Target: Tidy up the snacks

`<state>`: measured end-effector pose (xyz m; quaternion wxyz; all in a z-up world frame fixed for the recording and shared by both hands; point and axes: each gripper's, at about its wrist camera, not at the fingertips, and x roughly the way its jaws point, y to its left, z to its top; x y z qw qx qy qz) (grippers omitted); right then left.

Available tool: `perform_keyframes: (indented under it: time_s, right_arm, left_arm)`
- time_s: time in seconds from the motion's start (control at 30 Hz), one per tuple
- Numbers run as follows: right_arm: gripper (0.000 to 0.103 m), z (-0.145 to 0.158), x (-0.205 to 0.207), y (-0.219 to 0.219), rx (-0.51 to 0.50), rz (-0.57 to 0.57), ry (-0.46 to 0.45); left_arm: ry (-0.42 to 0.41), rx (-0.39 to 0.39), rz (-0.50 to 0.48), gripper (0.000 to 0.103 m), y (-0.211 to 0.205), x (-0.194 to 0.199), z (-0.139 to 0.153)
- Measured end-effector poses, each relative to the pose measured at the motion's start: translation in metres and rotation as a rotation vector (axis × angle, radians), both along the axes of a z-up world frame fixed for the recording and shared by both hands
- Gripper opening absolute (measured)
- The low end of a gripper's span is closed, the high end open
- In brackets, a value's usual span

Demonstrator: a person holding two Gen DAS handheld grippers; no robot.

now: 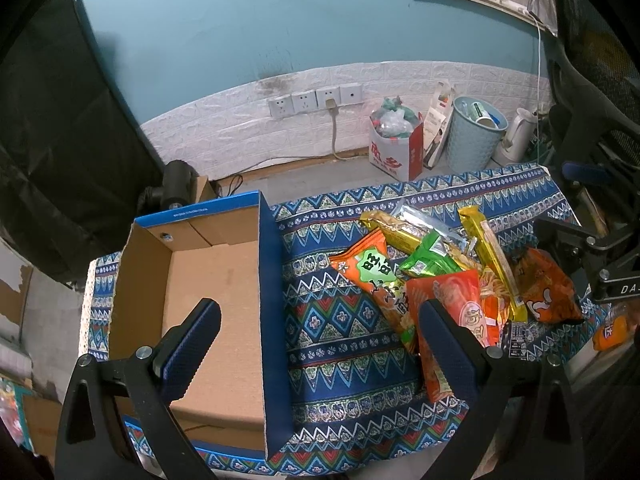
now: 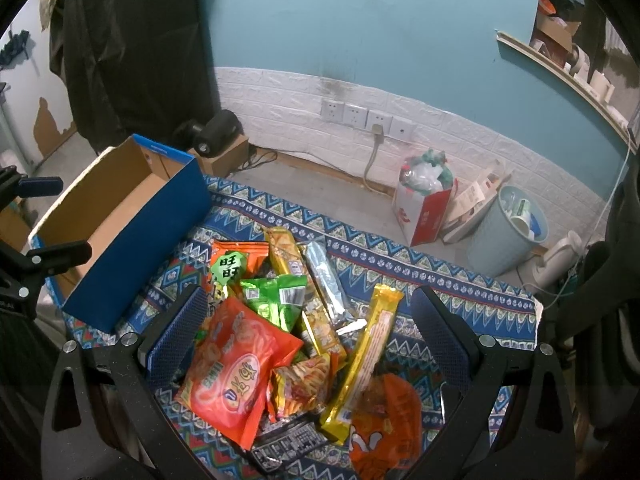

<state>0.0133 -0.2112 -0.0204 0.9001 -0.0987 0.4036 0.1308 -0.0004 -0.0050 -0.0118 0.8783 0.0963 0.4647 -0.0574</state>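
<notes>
A pile of snack packets lies on the patterned cloth. It holds a red bag, a green bag, a long yellow stick pack, a silver pack and an orange bag. My right gripper hangs open over this pile, touching none of it that I can see. An open cardboard box with blue outer walls stands left of the pile, with nothing inside. My left gripper is open above the box's right wall, one finger over the box and one by the red bag.
The cloth-covered table ends close behind the pile; beyond it lies floor. There stand a pale blue bin, a red-and-white bag and a white kettle. A dark chair stands at the right, black fabric at the left.
</notes>
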Motion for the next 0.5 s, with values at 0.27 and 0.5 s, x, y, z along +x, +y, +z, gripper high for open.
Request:
perform_keyframes:
  time_s: [0.27, 0.5]
  right_arm:
    - [0.100, -0.0021, -0.0016, -0.0010, 0.001, 0.000, 0.004]
    - [0.100, -0.0018, -0.0014, -0.0009, -0.001, 0.001, 0.005]
  left_arm:
    - [0.008, -0.001, 0.000, 0.100, -0.0015, 0.0009, -0.0024]
    - [0.008, -0.001, 0.001, 0.100, -0.0011, 0.0011, -0.0023]
